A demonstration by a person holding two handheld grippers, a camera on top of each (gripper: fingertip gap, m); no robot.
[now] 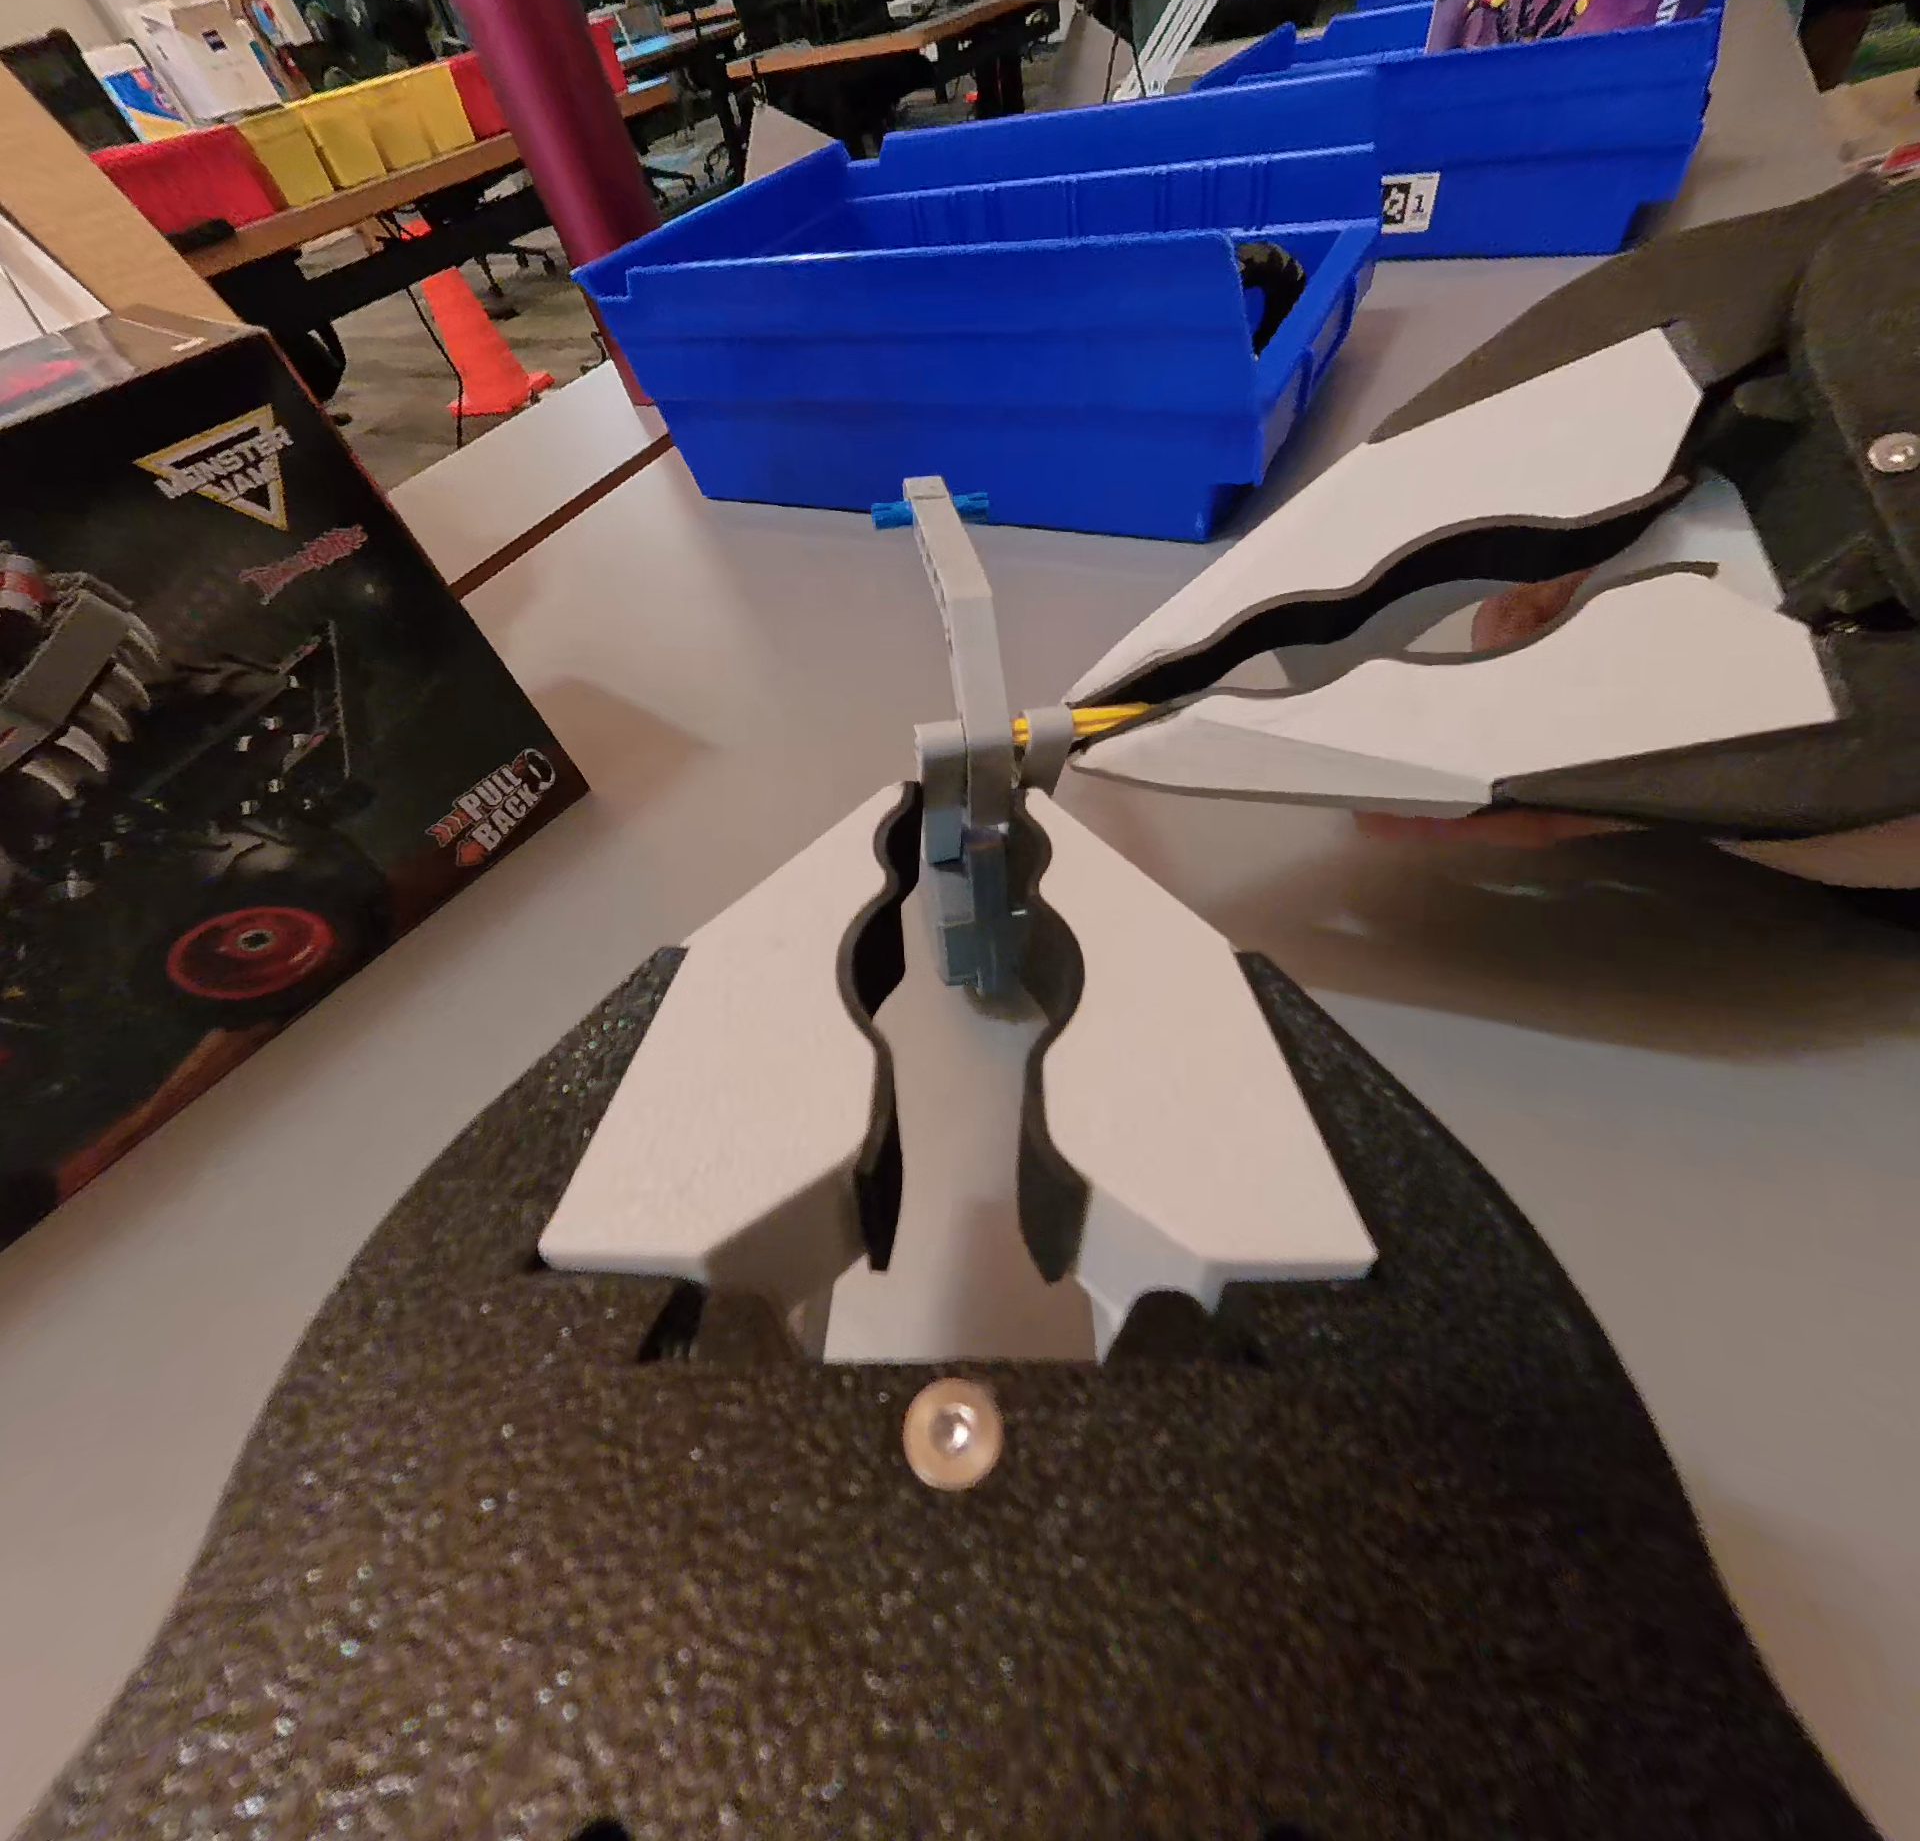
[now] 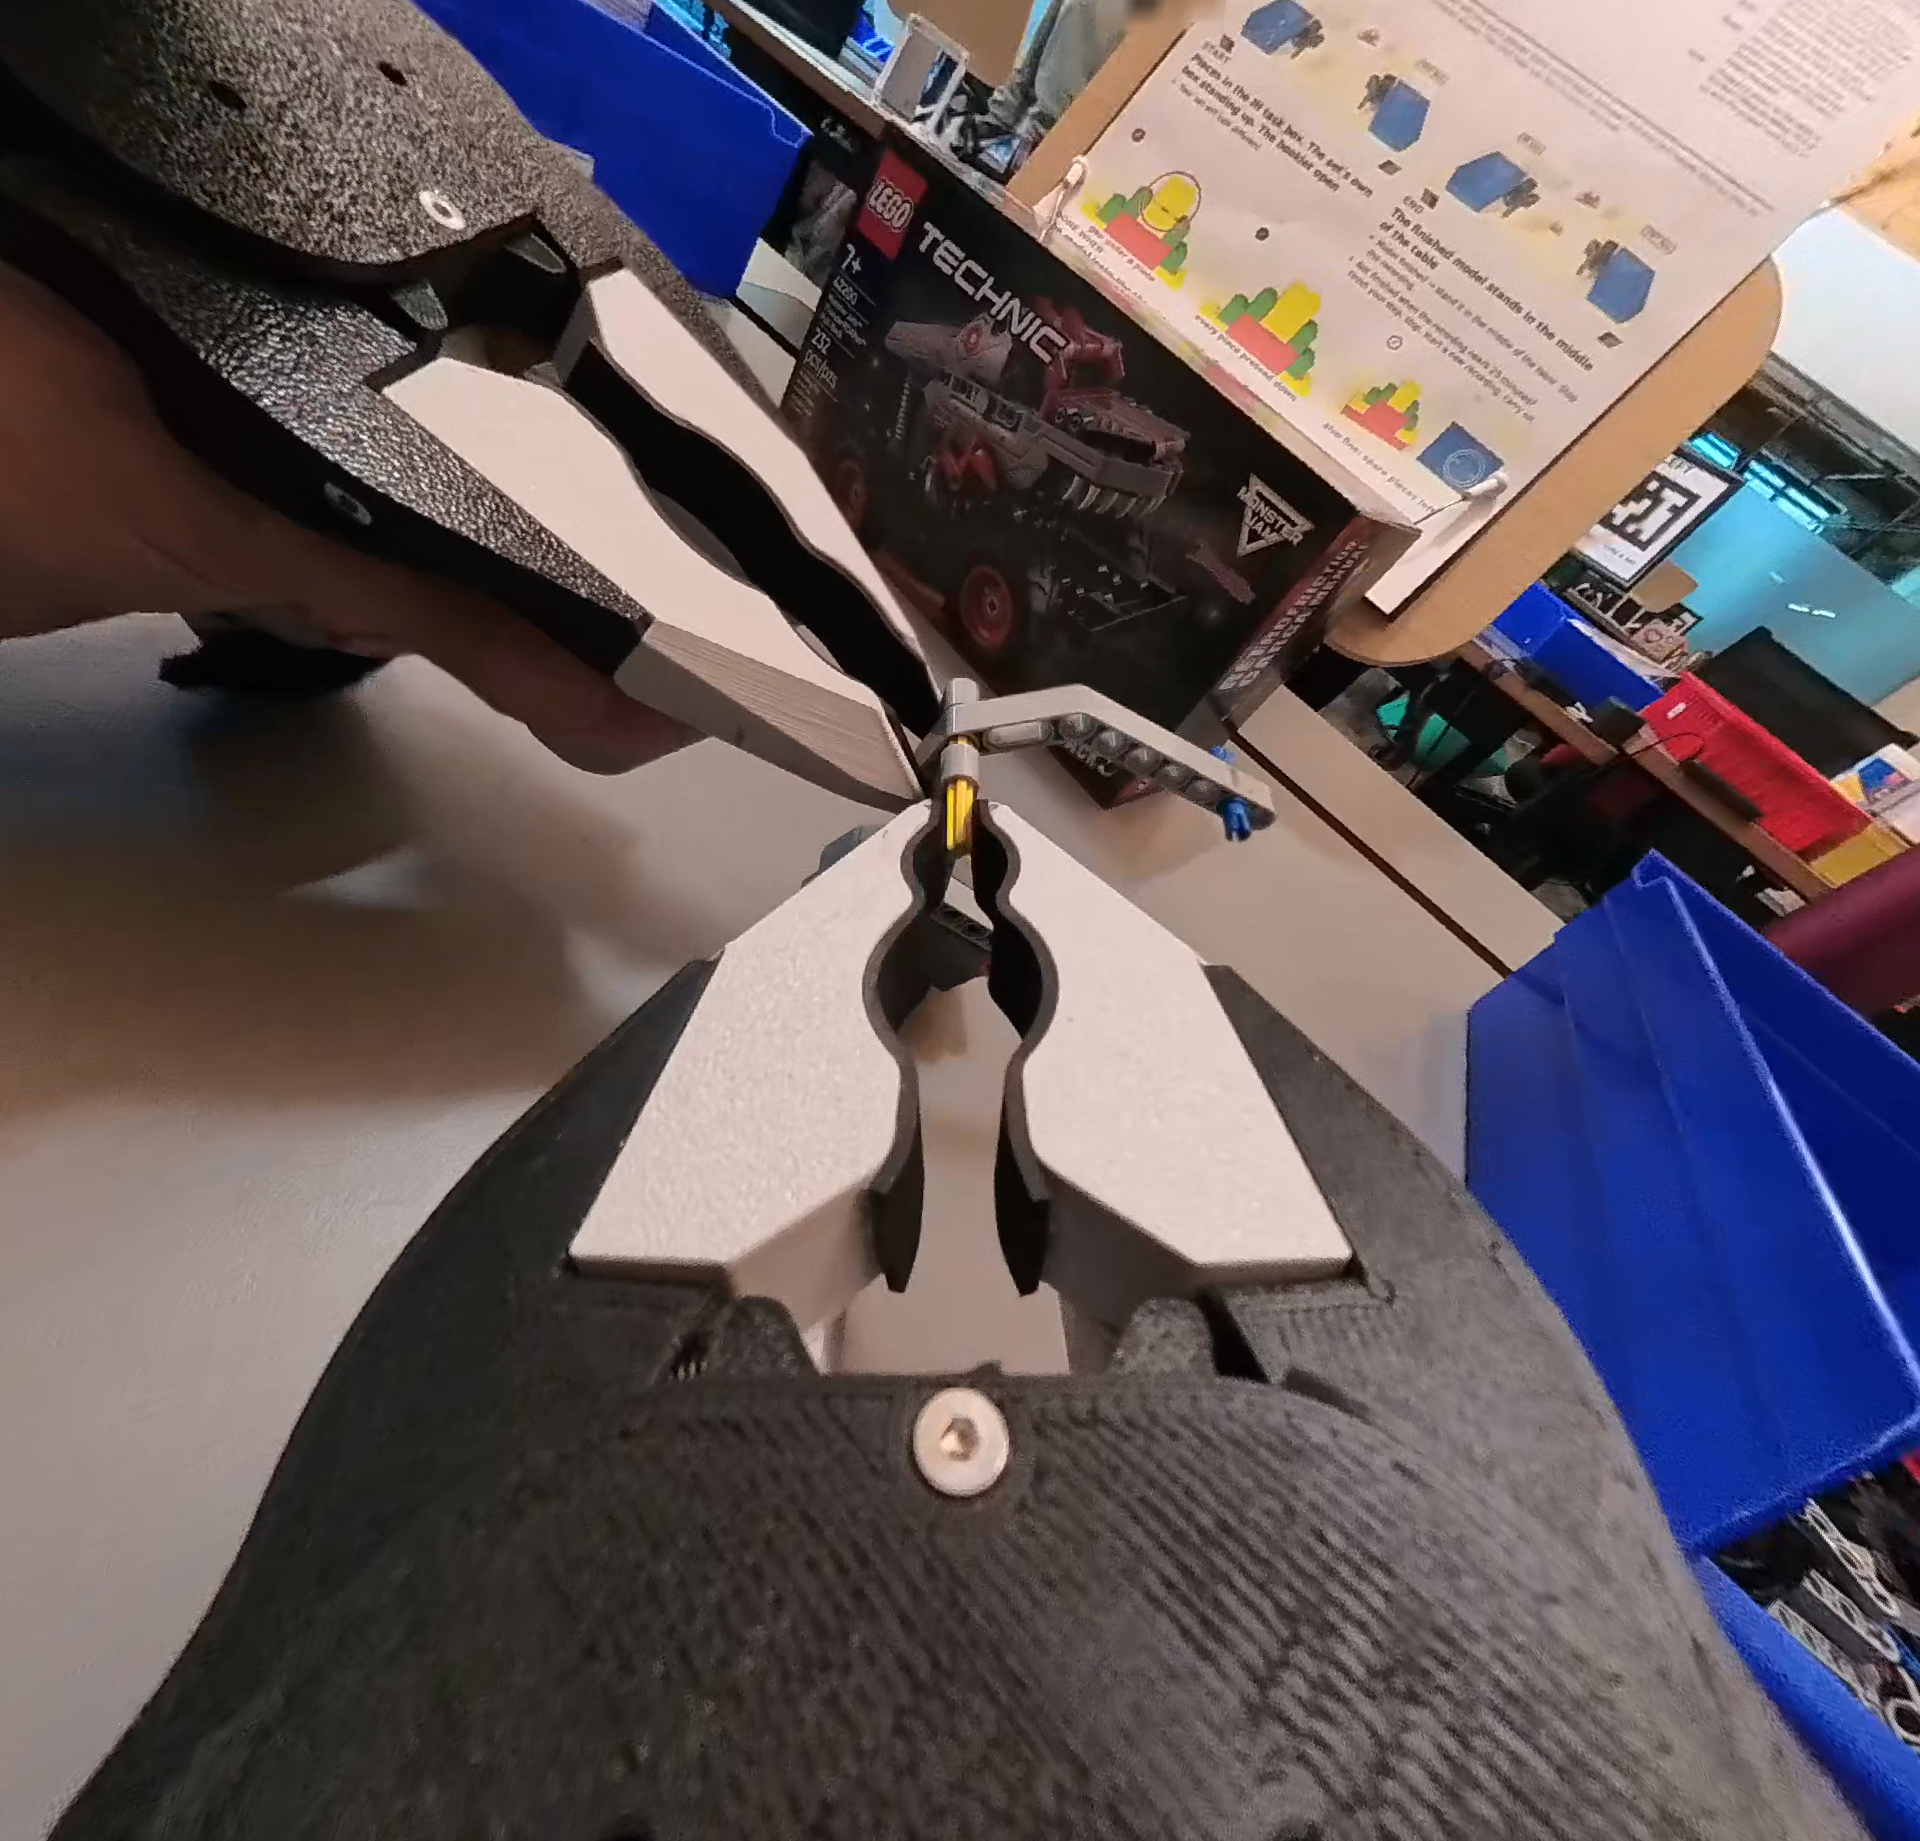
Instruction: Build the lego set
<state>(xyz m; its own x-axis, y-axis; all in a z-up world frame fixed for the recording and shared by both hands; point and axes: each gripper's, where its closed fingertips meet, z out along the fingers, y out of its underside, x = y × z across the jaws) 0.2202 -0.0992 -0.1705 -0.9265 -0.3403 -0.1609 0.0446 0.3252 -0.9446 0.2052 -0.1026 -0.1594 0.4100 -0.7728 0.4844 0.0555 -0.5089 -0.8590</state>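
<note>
left claw [image 1: 971, 804] pinching long grey plastic lego beam assembly [image 1: 961, 607]; right claw [image 2: 961, 825] pinching thin yellow plastic axle [image 2: 959, 802] inserted in it, above grey surface [image 1: 727, 628]

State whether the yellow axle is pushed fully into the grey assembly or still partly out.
Partly out: a stretch of yellow axle shows bare between the right gripper and the grey assembly.

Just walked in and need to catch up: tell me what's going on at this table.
A person is building a lego set with two handheld grippers. The left gripper is shut on a small grey assembly with a long grey beam sticking out, a blue pin at its far end. The right gripper is shut on a yellow axle, its tip at a grey connector on that assembly. The set's box and blue bins stand on the table.
</note>
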